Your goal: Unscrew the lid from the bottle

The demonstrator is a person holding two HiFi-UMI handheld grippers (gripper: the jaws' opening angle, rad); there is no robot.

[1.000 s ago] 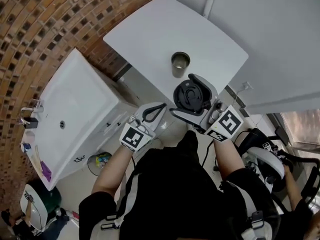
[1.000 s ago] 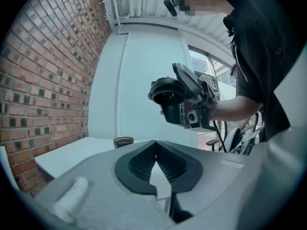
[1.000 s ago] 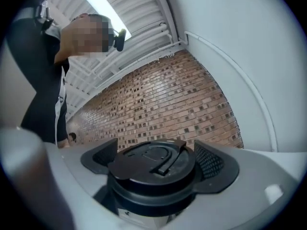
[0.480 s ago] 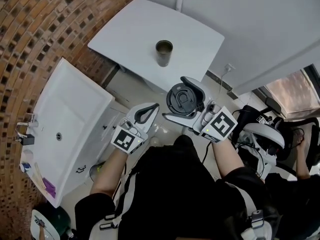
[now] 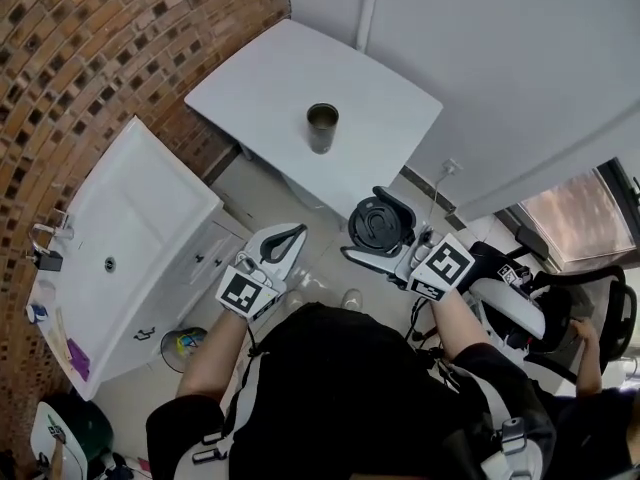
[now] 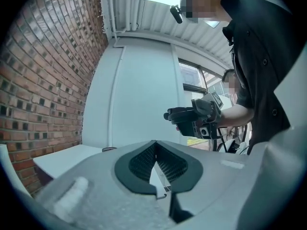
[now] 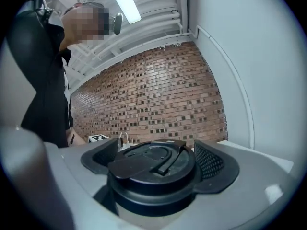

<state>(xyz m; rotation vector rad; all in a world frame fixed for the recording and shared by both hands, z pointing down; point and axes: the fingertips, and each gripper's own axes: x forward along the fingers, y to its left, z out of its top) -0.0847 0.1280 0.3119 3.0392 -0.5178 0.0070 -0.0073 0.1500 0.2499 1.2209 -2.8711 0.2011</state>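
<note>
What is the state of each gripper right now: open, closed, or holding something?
Left gripper: closed, holding nothing.
Right gripper: closed on the black lid.

Here's the white table (image 5: pixel 262 80), tucked into the corner with a brick wall (image 5: pixel 120 48) along one side and a pale wall (image 5: pixel 500 58) along the other. Standing on it, near the middle, is the bottle (image 5: pixel 322 128): upright, metallic, its mouth open. In the left gripper view only its dark rim shows over the tabletop.
</note>
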